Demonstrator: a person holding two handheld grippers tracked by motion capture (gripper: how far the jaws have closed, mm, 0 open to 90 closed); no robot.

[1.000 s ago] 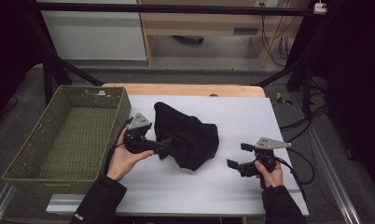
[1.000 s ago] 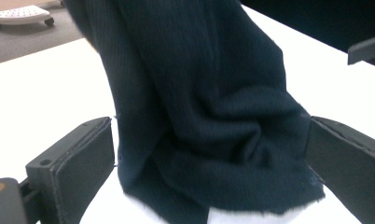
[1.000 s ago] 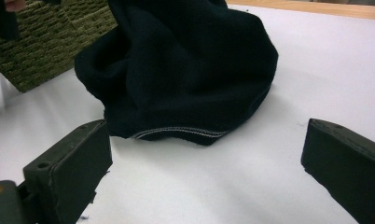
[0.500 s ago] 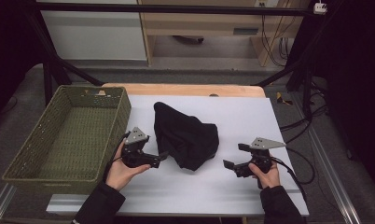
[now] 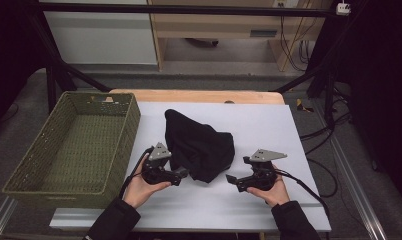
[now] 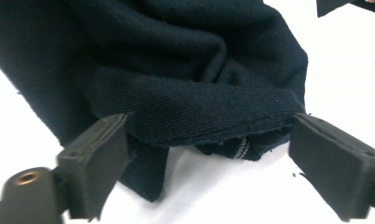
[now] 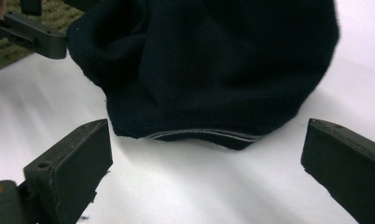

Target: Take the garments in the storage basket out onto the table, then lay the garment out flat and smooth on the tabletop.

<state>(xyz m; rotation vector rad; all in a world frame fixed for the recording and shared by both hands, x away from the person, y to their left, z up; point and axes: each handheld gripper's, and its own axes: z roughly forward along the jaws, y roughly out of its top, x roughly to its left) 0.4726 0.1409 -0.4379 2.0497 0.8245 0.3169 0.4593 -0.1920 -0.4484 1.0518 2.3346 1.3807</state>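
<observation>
High view: black cloth sits heaped mid-frame on the white table, w/ the green basket at frame left, apart from it. Your left gripper is lower centre-left, tips right at the cloth's lower left edge. Your right gripper is lower centre-right, tips pointing left toward the cloth's lower right corner, just beside it, a strip of table between. Both hands come in from the bottom edge, sleeves dark.

Left gripper view: cloth takes the upper and centre frame; a rolled fold runs across the middle, a hem w/ a pale stitch line below it at centre. Your left gripper has its jaws spread, one lower left, one lower right. They've just been closing a bit, w/ the fold's edge reaching in between them at the top; the left pad sits against the cloth's edge, the right one is clear of it, so no grip yet. White table below.

Right gripper view: cloth fills upper centre, its hem w/ a pale stripe at mid-frame. Your right gripper stands released, jaws wide at lower left and lower right, bare table between them; cloth lies just ahead of the tips, not touched. Left gripper and a bit of basket show upper left.
</observation>
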